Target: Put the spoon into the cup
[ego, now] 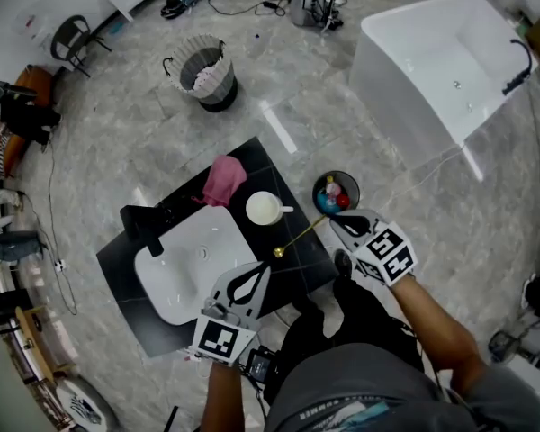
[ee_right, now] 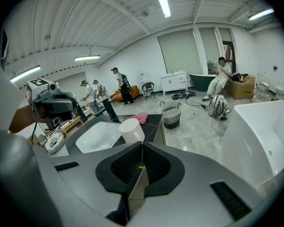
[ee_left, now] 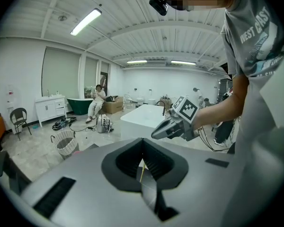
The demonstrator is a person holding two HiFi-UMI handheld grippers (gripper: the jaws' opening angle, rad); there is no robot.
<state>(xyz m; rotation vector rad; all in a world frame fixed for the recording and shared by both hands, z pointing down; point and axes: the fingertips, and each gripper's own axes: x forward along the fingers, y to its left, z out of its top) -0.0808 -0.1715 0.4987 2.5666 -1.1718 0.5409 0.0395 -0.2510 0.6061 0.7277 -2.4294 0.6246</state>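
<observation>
A thin gold spoon (ego: pixel 301 237) hangs level over the right end of the black counter (ego: pixel 292 268). My right gripper (ego: pixel 335 222) is shut on its handle end; a gold sliver shows between the closed jaws in the right gripper view (ee_right: pixel 140 164). My left gripper (ego: pixel 265 266) meets the spoon's bowl end, and a gold line runs along its closed jaws (ee_left: pixel 142 167), so it looks shut on the spoon too. The white cup (ego: pixel 264 209) stands upright on the counter just beyond the spoon, and sits ahead of the right gripper's jaws (ee_right: pixel 131 130).
A white sink basin (ego: pixel 175 273) with a black faucet (ego: pixel 144 223) fills the counter's left half. A pink cloth (ego: pixel 223 180) lies behind the cup. A small dark bowl (ego: pixel 336 193) of coloured items sits right of the counter. A ribbed basket (ego: pixel 204 72) and white bathtub (ego: pixel 441 70) stand farther off.
</observation>
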